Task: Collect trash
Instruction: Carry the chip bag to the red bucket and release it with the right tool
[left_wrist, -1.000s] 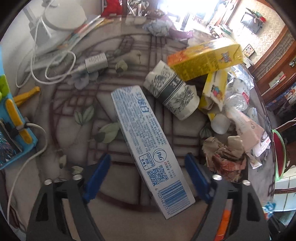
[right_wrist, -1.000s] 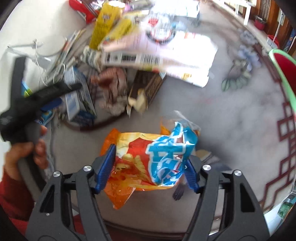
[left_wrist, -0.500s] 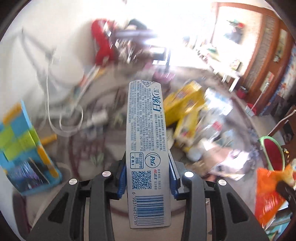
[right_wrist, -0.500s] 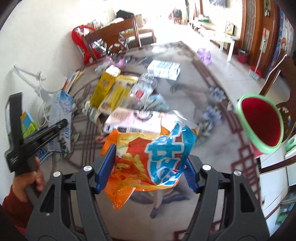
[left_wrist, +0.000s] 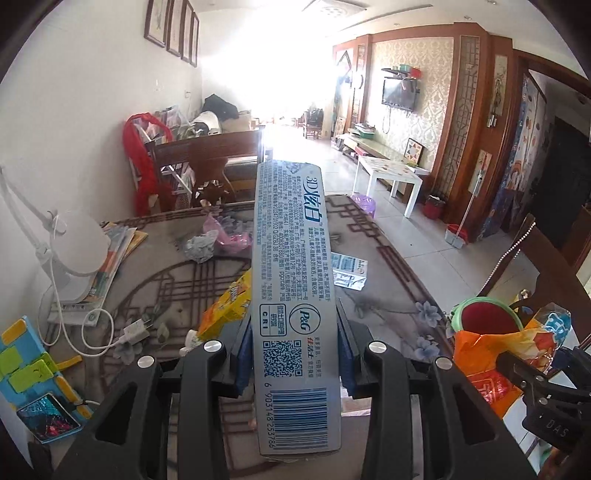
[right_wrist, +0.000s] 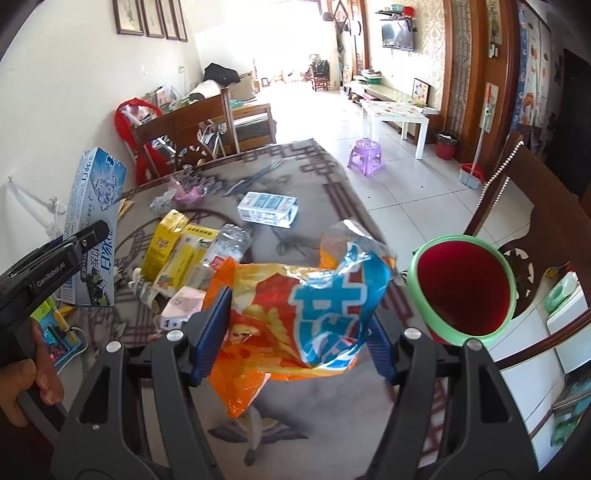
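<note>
Left gripper (left_wrist: 293, 363) pinches toothpaste box (left_wrist: 293, 295), right gripper (right_wrist: 291, 328) clamps snack bag (right_wrist: 303, 310); carry both level over red bin (right_wrist: 461, 291) before releasing.

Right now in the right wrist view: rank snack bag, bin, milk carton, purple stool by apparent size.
1. Snack bag, but it sits in the jaws right at the lens, so nearness inflates it.
2. Bin.
3. Milk carton.
4. Purple stool, far off on the floor, so its real size is unsure.
</note>
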